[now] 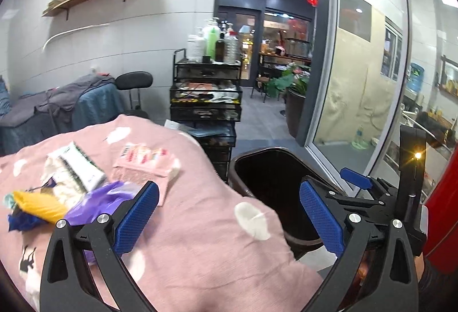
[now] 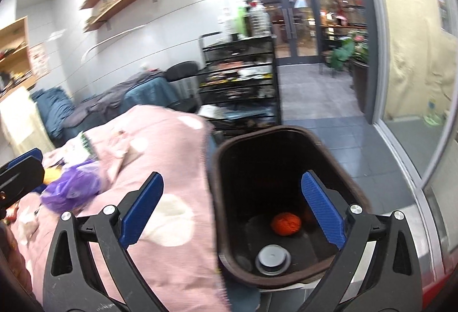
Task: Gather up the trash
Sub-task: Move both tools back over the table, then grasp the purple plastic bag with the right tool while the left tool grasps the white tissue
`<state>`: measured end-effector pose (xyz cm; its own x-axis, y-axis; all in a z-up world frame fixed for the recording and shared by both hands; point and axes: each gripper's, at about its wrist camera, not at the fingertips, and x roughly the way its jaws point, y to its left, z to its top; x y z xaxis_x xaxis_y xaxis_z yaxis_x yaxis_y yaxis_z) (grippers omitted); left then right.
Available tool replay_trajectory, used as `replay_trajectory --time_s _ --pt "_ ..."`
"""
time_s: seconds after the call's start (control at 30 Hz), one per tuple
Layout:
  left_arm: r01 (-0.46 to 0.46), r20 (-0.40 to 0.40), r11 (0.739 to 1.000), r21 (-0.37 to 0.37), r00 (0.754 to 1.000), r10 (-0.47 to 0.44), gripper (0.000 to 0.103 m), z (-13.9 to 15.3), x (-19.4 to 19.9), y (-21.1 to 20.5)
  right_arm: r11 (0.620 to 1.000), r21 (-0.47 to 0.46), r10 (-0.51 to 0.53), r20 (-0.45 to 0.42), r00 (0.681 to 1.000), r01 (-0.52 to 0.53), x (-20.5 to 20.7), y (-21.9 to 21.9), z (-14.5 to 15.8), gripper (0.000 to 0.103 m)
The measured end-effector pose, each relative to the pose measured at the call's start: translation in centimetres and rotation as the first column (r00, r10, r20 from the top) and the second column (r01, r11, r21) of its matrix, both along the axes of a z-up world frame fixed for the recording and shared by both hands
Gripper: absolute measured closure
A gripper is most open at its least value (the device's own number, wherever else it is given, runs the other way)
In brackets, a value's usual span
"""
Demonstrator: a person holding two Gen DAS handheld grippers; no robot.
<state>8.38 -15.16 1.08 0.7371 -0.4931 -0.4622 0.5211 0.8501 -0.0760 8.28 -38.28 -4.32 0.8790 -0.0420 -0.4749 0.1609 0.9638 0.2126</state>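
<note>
A dark brown bin (image 2: 286, 197) stands on the floor right beside a bed covered with a pink blanket (image 1: 200, 226). Inside the bin, on its bottom, lie an orange crumpled ball (image 2: 285, 223) and a grey round lid (image 2: 272, 258), so the collecting appears to be under way.

Much is left. On the blanket, near its far left part, sits a loose heap of trash: a purple wrapper (image 1: 100, 203), a yellow packet (image 1: 37, 204), a white tube (image 1: 83, 166), some white tissue, and a pink printed pack (image 1: 146, 160) a little apart.

The left hand-held gripper (image 1: 229, 214) hovers over the blanket's edge, between the heap and the bin, jaws wide apart and holding nothing. Its left finger (image 1: 138, 219) is close to the purple wrapper.

The right hand-held gripper (image 2: 232, 204) hangs above the bin's near rim, pointing down into it, jaws equally wide apart and empty. It looks as if it is positioned for dropping rather than picking.
</note>
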Motion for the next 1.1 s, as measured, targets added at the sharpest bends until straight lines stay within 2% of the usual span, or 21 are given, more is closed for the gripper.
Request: replay_trajectory --time_s 0.07,0.27,0.5,0.63,0.77,0.9,1.1 --pt "-0.031 -0.004 0.999 -0.015 1.000 0.031 0.005 -0.2 -0.2 1.3 0.999 -0.003 0.041 0.004 0.999 -0.041 0.2 1.2 0.1 0.007" --pt "-0.137 0.000 0.991 0.007 0.991 0.137 0.005 -1.0 -1.0 4.6 0.988 -0.014 0.155 0.014 0.988 -0.155 0.8 4.9 0.7 0.007" --pt "-0.262 -0.026 0.965 0.011 0.965 0.263 0.005 -2.4 -2.2 10.0 0.957 -0.032 0.288 0.005 0.958 -0.287 1.5 9.5 1.3 0.007" --pt "-0.341 -0.055 0.940 0.023 0.938 0.341 0.005 -3.3 -3.0 13.5 0.932 -0.042 0.361 -0.010 0.933 -0.361 1.7 11.8 1.4 0.007" --pt "-0.423 -0.087 0.905 0.033 0.901 0.424 0.005 -4.1 -3.3 17.4 0.897 -0.027 0.440 -0.041 0.897 -0.441 2.3 14.2 1.2 0.007" --pt "-0.485 -0.154 0.872 0.072 0.858 0.490 0.006 -5.5 -2.8 21.1 0.866 -0.031 0.495 -0.084 0.865 -0.499 3.1 16.4 1.0 0.007" --pt "-0.475 -0.240 0.868 0.142 0.835 0.496 0.008 -7.5 -1.3 22.9 0.827 -0.050 0.551 -0.121 0.826 -0.560 4.0 19.0 0.7 0.007"
